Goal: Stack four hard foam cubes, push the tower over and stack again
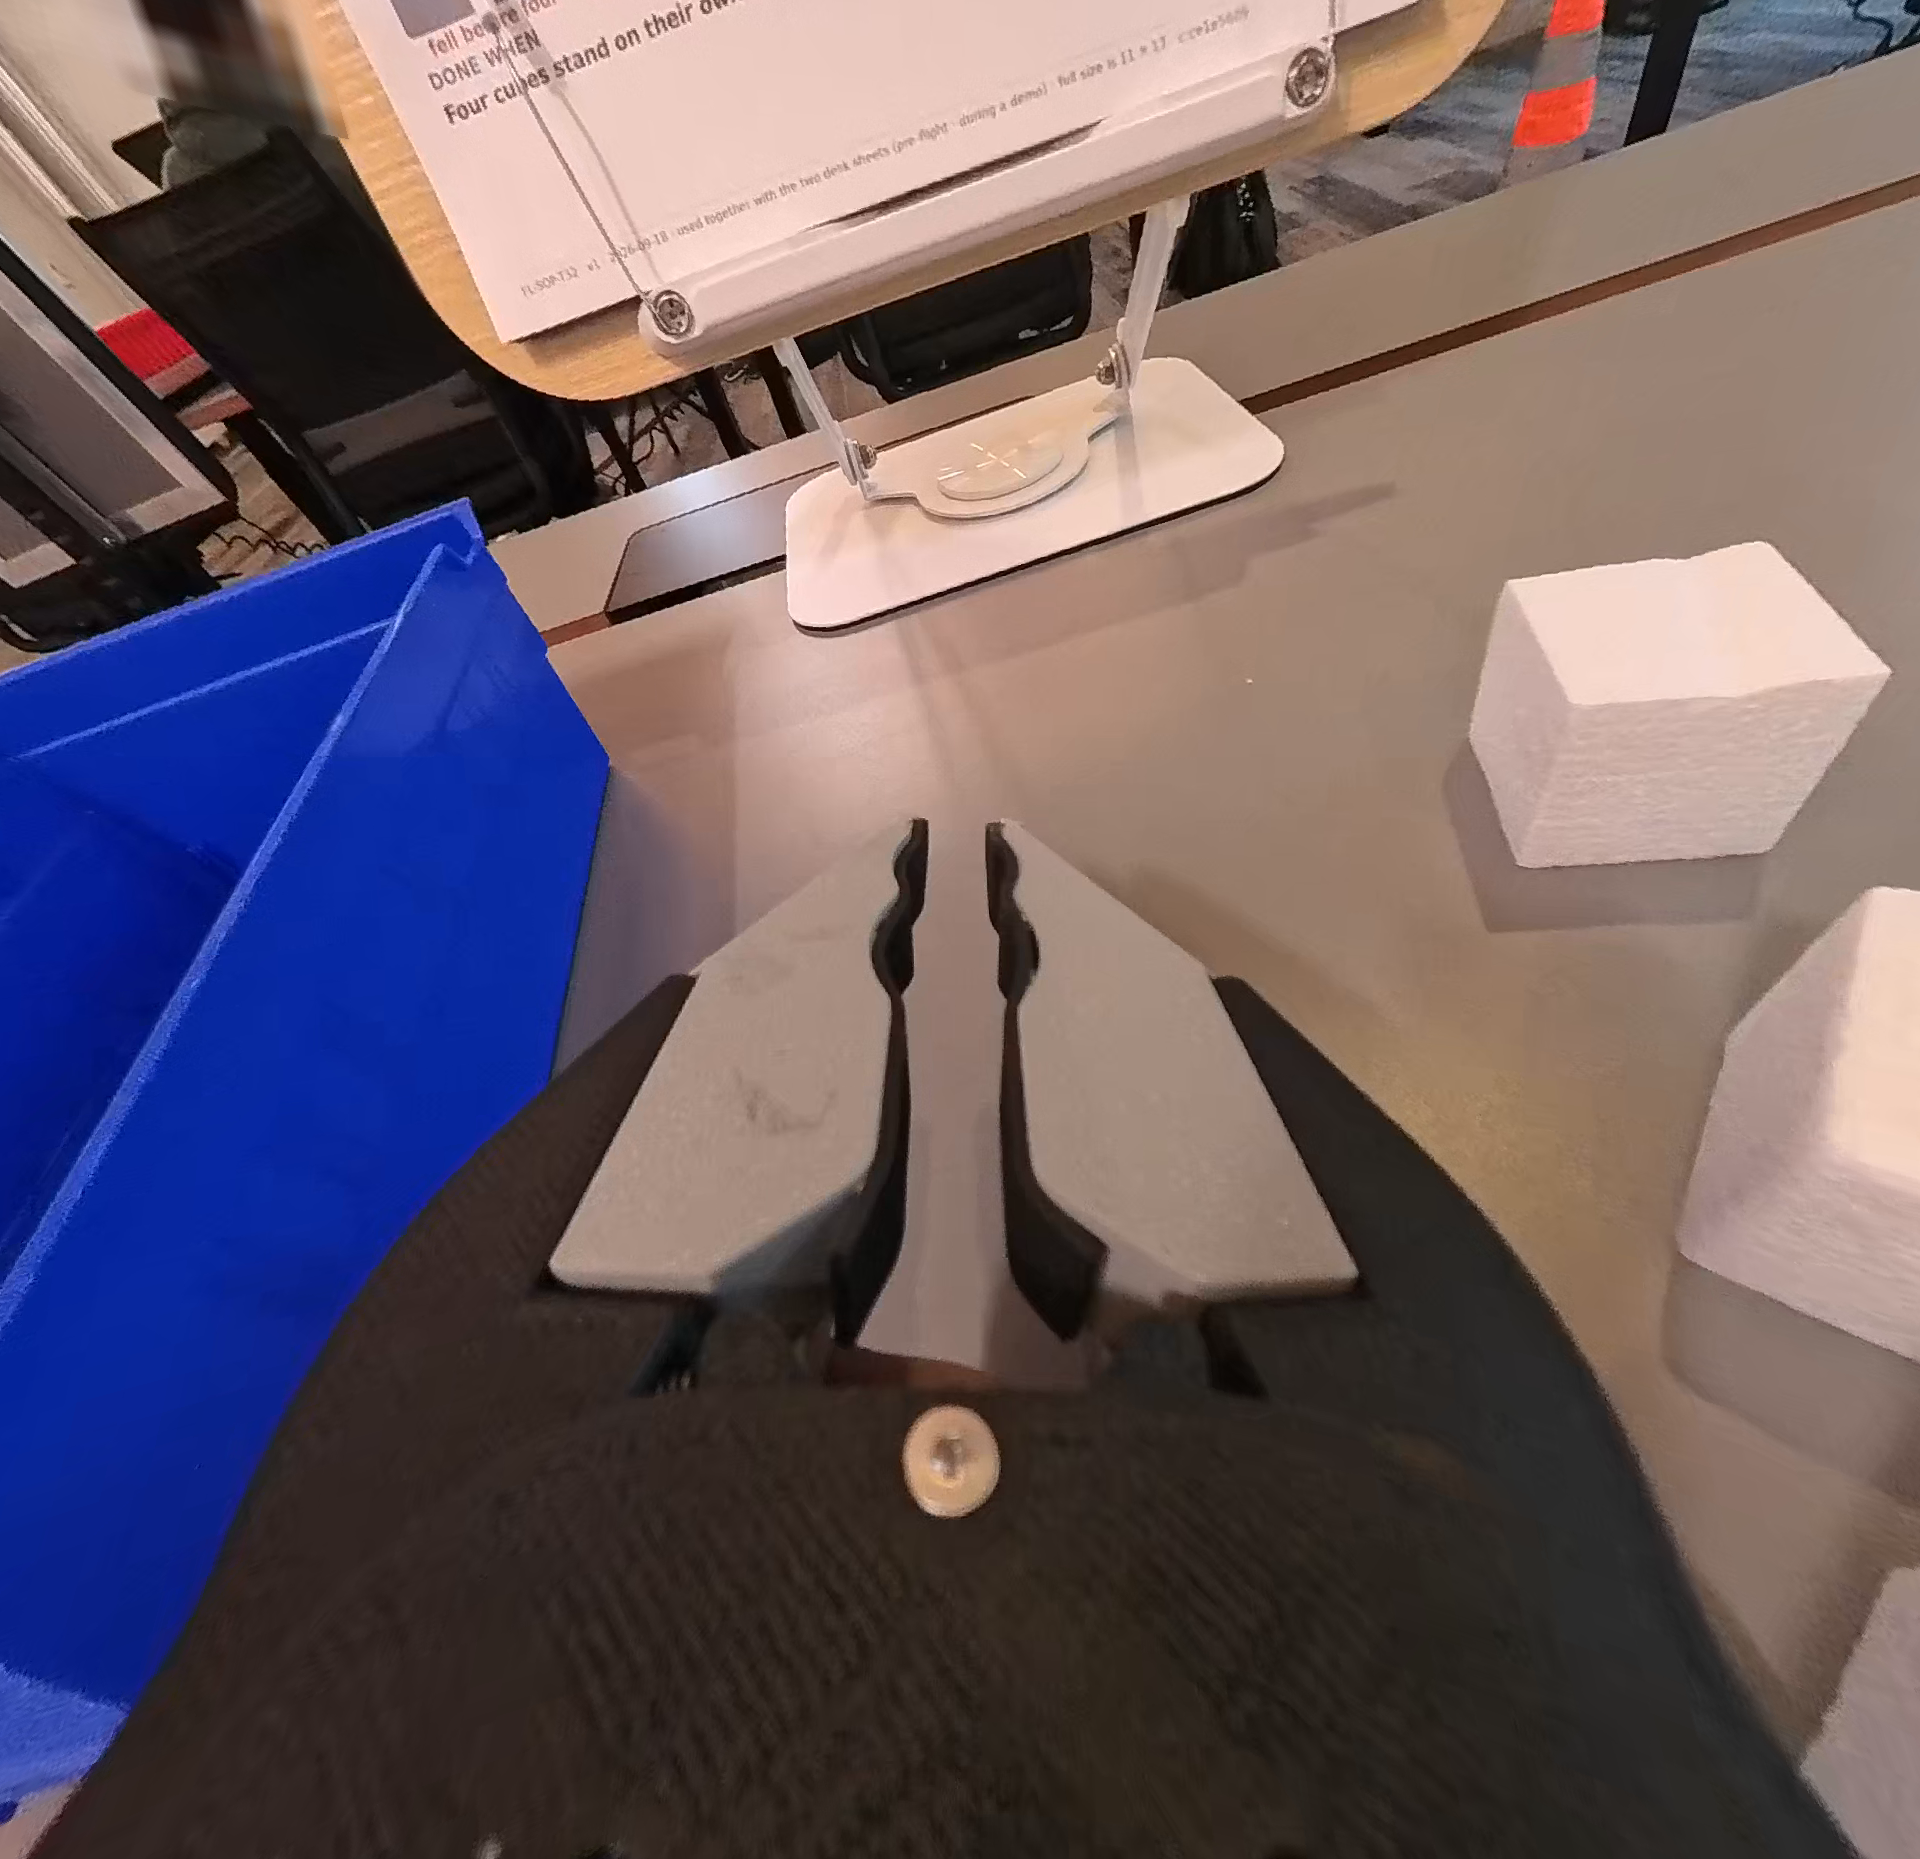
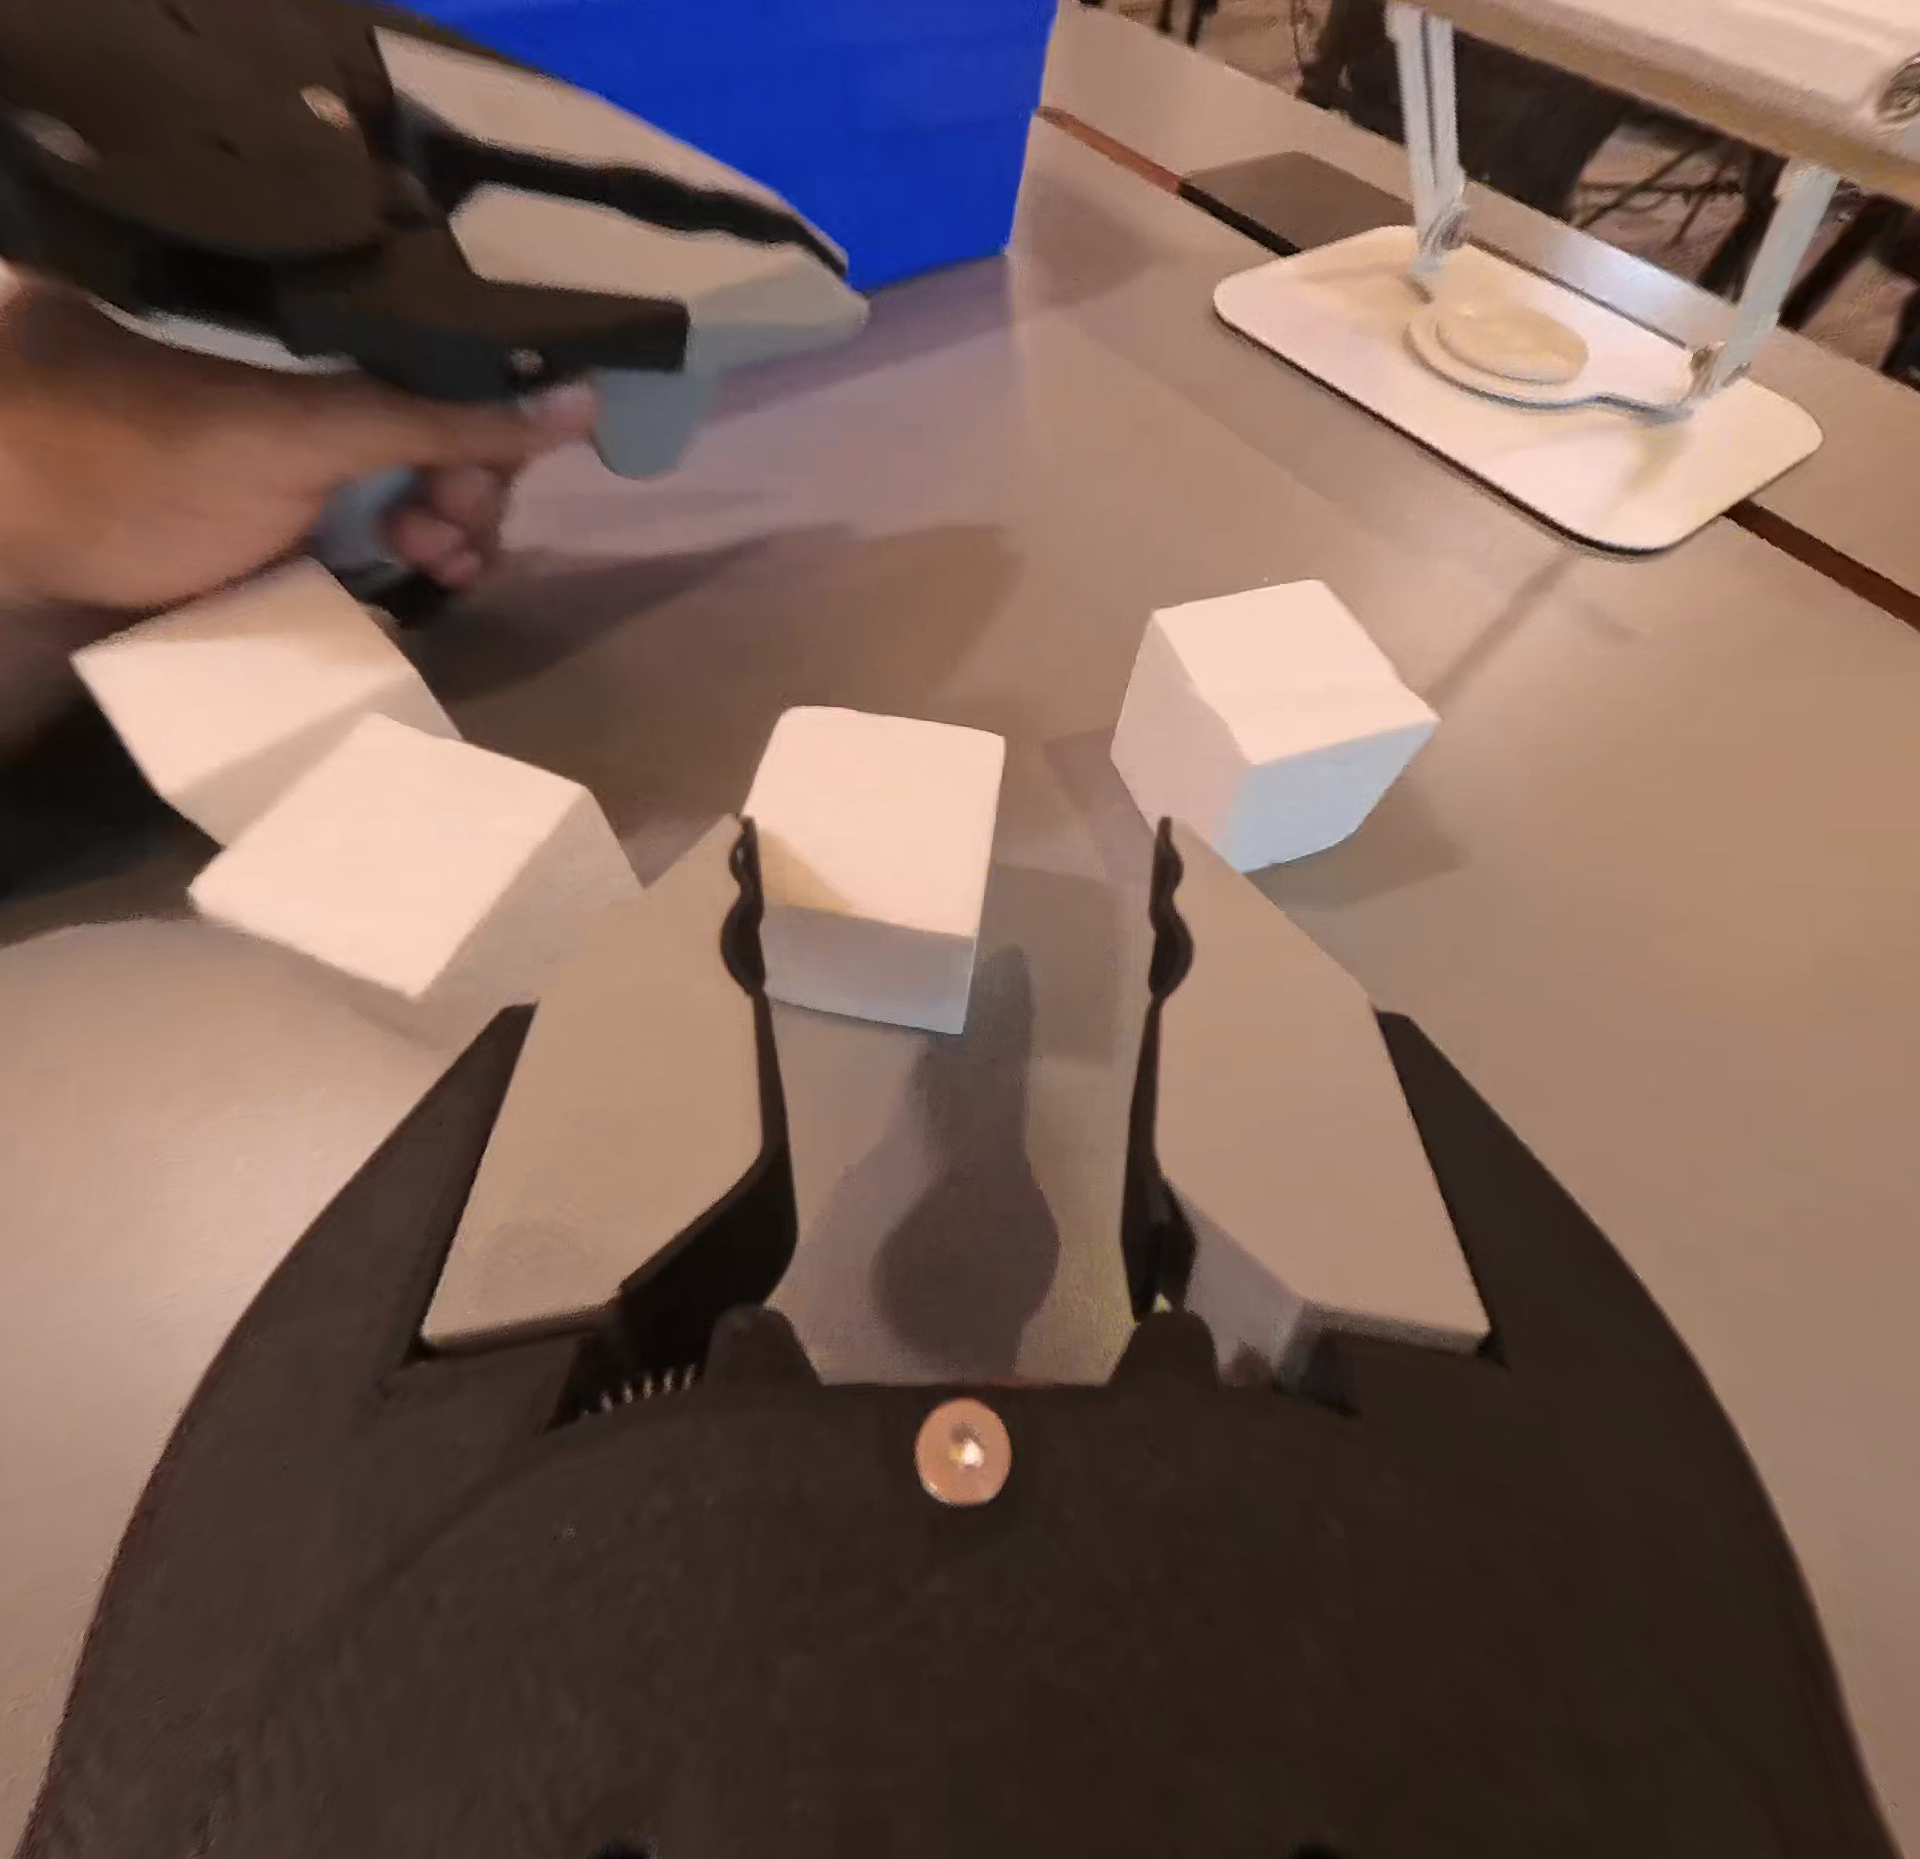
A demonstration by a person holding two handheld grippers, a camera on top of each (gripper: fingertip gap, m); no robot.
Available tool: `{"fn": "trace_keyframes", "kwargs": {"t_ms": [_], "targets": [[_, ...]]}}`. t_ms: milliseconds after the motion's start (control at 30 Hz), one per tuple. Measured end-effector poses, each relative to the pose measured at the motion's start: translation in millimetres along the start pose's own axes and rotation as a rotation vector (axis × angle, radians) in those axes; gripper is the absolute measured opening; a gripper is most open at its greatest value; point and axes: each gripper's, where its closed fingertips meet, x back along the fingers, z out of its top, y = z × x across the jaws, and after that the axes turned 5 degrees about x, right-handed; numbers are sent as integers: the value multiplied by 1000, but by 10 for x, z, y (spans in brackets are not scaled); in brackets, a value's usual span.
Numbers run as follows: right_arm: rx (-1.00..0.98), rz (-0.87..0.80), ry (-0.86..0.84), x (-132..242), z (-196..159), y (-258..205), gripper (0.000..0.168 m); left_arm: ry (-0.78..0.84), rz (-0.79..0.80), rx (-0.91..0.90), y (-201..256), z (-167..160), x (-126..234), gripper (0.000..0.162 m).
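Four white foam cubes lie apart on the grey table (image 2: 1558, 978), none stacked. In the right wrist view they are the far-right cube (image 2: 1268, 718), the middle cube (image 2: 883, 853), a near-left cube (image 2: 405, 853) and a far-left cube (image 2: 239, 677). My right gripper (image 2: 954, 838) is open, with the middle cube at its tips, close to the left finger. My left gripper (image 1: 956, 838) is almost shut and empty, over bare table left of the cubes (image 1: 1662, 697) (image 1: 1829, 1113). It also shows in the right wrist view (image 2: 790, 251), held by a hand.
A blue bin (image 1: 260, 874) stands at the left, close beside my left gripper; it also shows in the right wrist view (image 2: 831, 95). A white stand base (image 1: 1039, 490) carries a wooden board with a sheet (image 1: 883, 95) at the back. A third cube's corner (image 1: 1881, 1684) shows low right. About 15 cm separates my left fingertips from my right. Measured from the fingertips, the far-right cube (image 2: 1268, 718) is 5 cm or so from the right gripper and 15 cm from the left. Look for it in the left wrist view (image 1: 1783, 653) too.
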Motion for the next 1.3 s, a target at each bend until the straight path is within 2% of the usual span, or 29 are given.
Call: {"fn": "trace_keyframes", "kwargs": {"t_ms": [33,100,167,333,567,600,633,667,1100,1200,1300], "targets": [[-10,8,11,-32,26,-36,76,1,0,4,-5,4,2,9],[-51,66,2,-78,28,-129,67,3,0,11,-12,7,4,9],[-86,120,-8,-91,9,-194,67,-3,-5,16,-8,-5,-2,9],[-87,97,86,71,159,-106,70,-4,-6,10,6,-9,-6,9],[48,102,-71,-249,-62,-171,80,-3,-6,16,-1,-7,-6,9],[85,113,-74,-274,-58,-183,72,-5,-6,17,-3,-12,-9,9],[120,145,-79,-277,-69,-218,57,-9,-5,17,-7,-21,-13,9],[137,160,-90,-260,-85,-220,57,-11,-5,18,-8,-28,-17,9],[291,435,-166,690,-632,105,56,2,-33,29,33,17,8,10],[252,458,-170,762,-644,152,57,3,-36,34,36,21,10,10],[247,440,-110,823,-471,156,65,3,-39,35,40,20,12,10]]}}
